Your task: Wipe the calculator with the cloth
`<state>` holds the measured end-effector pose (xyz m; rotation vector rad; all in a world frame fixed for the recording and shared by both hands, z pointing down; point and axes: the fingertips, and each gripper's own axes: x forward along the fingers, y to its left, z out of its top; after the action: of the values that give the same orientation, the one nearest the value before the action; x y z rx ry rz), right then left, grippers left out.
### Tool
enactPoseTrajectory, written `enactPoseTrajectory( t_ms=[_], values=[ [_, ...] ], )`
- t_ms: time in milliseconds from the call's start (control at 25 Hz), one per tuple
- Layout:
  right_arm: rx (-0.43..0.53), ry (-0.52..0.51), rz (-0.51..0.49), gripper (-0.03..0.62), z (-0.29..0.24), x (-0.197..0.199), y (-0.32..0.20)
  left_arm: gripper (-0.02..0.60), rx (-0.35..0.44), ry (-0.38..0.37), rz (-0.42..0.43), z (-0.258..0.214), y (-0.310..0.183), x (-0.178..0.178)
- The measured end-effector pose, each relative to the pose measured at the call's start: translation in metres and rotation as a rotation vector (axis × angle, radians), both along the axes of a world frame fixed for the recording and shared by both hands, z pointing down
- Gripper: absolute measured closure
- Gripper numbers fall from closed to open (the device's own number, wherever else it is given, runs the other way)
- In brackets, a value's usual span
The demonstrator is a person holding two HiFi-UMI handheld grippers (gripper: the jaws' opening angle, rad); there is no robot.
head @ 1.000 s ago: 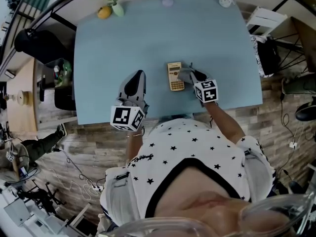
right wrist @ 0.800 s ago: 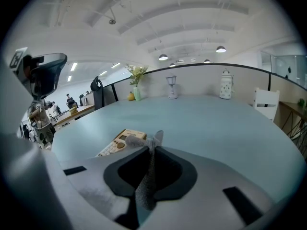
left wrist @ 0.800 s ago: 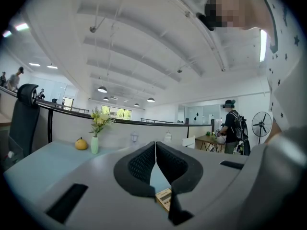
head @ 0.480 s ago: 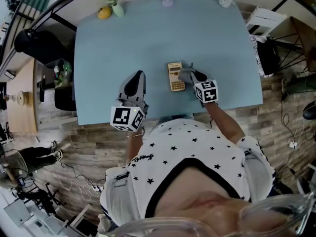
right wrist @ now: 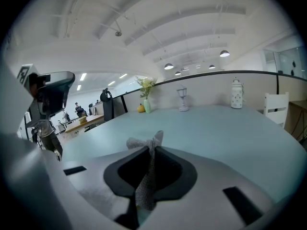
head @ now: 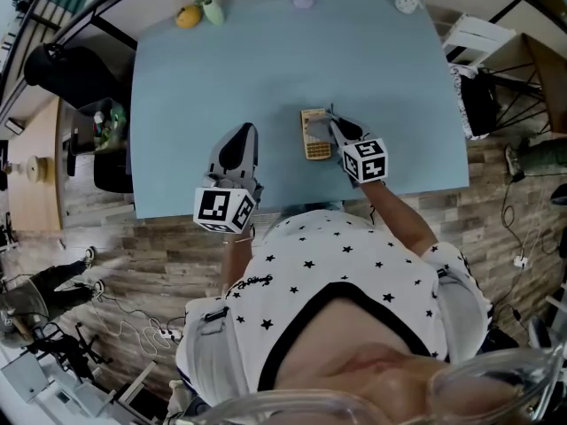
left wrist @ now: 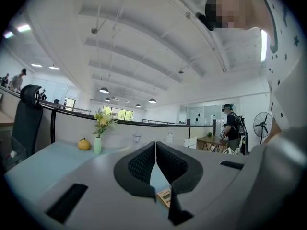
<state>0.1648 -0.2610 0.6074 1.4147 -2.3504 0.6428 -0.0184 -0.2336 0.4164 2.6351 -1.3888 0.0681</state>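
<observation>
— Where is the calculator (head: 314,135) to be found?

— It is seen lying flat on the table (head: 204,78), just right of centre in the head view, nearer the table's lower edge than its upper one.

— What is held in the right gripper (head: 337,127)?

— The cloth (right wrist: 147,176) is clamped between its jaws. In the right gripper view the grey mesh fabric is seen pinched in the gap, with a tuft standing out past the tips. In the head view the gripper is placed at the calculator's right side, and the cloth end is seen at that edge. Whether it is pressed onto the calculator cannot be told.

— And the left gripper (head: 240,140)?

— Its jaws are closed tip to tip, with nothing gripped between them. It is held to the left of the calculator, apart from it. In its own view a corner of the calculator is seen through the gap below the tips.

— What else is shown on the table?

— A vase (head: 211,11) with flowers and a yellow fruit (head: 187,18) beside it are seen at the upper left, well apart from the calculator.
</observation>
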Motion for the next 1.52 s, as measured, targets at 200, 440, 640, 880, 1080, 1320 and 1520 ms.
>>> enactPoseTrajectory(
  t_ms=[200, 440, 640, 880, 1080, 1320, 1520],
  values=[
    [0.01, -0.034, -0.09, 0.562, -0.01, -0.033, 0.004, 0.551, 0.0, 0.0, -0.034, 0.0, 0.004, -0.009],
    [-0.027, -0.016, -0.166, 0.562, 0.007, -0.06, 0.019, 0.551, -0.014, -0.007, -0.071, 0.004, 0.01, -0.024],
    [-0.053, 0.014, -0.205, 0.562, 0.021, -0.068, 0.032, 0.551, -0.017, -0.007, -0.077, 0.005, 0.011, -0.027],
    [-0.088, 0.047, -0.22, 0.562, 0.04, -0.063, 0.045, 0.551, -0.015, -0.005, -0.06, 0.005, 0.01, -0.018],
    [-0.083, 0.049, -0.198, 0.562, 0.037, -0.057, 0.041, 0.551, -0.016, -0.001, -0.053, 0.004, 0.008, -0.017],
    [-0.082, 0.056, -0.143, 0.56, 0.036, -0.037, 0.037, 0.551, -0.016, 0.0, -0.022, 0.005, 0.006, -0.007],
    [-0.085, 0.061, -0.076, 0.56, 0.037, -0.011, 0.036, 0.551, -0.014, 0.005, 0.01, 0.005, 0.002, 0.005]
  ],
)
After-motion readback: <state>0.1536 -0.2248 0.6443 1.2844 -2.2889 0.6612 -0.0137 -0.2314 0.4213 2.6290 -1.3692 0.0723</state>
